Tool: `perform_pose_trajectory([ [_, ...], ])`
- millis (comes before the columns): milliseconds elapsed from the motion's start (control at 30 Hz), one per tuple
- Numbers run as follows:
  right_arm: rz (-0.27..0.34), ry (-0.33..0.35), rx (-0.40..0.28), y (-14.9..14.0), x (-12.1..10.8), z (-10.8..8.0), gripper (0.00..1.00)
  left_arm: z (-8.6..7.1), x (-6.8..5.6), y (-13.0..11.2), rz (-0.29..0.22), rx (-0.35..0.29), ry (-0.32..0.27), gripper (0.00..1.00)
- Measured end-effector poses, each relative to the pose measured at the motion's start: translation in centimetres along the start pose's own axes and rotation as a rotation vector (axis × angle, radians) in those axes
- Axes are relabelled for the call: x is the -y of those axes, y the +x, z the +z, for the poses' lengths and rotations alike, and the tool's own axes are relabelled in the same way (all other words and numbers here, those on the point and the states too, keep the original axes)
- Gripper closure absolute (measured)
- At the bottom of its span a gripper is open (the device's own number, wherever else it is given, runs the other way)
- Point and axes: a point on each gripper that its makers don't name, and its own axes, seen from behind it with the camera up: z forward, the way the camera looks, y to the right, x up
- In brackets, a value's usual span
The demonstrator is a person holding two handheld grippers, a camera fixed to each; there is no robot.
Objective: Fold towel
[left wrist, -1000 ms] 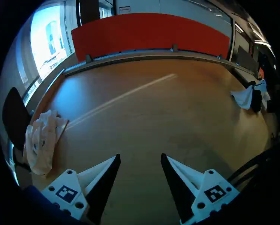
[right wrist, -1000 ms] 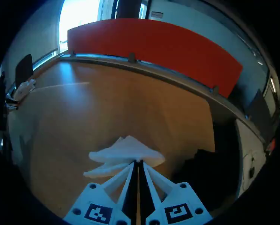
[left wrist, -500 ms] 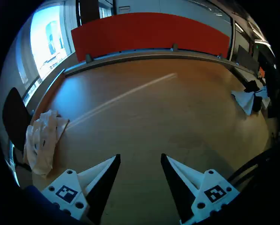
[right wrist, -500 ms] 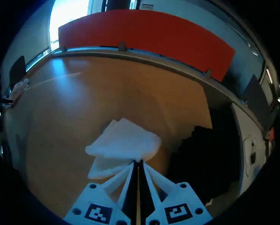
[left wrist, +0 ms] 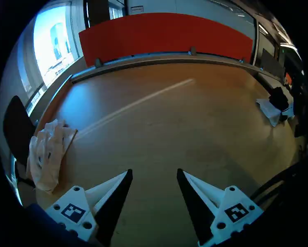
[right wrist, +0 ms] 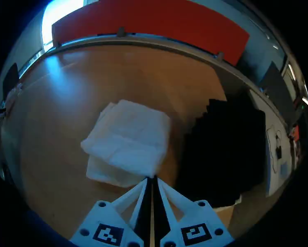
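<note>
Left gripper [left wrist: 154,171]: jaws spread wide, nothing between them, poised low over the bare wooden table [left wrist: 166,123].
Right gripper [right wrist: 152,180]: fingers pressed tight together, and they're pinching the near corner of the towel [right wrist: 127,140].
Towel spot: white, folded into a thick rough square, layers peeking out along its left edge. It is spread on the wood directly ahead of the right gripper, and in the left gripper view it's a small white patch at the table's far right edge.
Cloth pile [left wrist: 46,154]: crumpled white, draped over the table's left edge, well apart from the towel.
Beside the towel: a black shape [right wrist: 224,152] just to its right; cannot tell what it is.
Backdrop: red partition [left wrist: 166,35] along the table's far side, bright window [left wrist: 52,45] at left.
</note>
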Motion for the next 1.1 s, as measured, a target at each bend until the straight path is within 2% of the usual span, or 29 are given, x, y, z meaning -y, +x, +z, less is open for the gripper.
perform_pose_trajectory([
  [800, 0.053, -0.095, 0.149, -4.8, -2.0, 1.3, 0.95, 0.0, -0.2, -0.2, 0.011, 0.006, -0.001, 0.21],
  [1100, 0.05, -0.098, 0.157, -5.0, -1.9, 1.5, 0.95, 0.1, -0.3, -0.2, 0.011, 0.007, 0.0, 0.21],
])
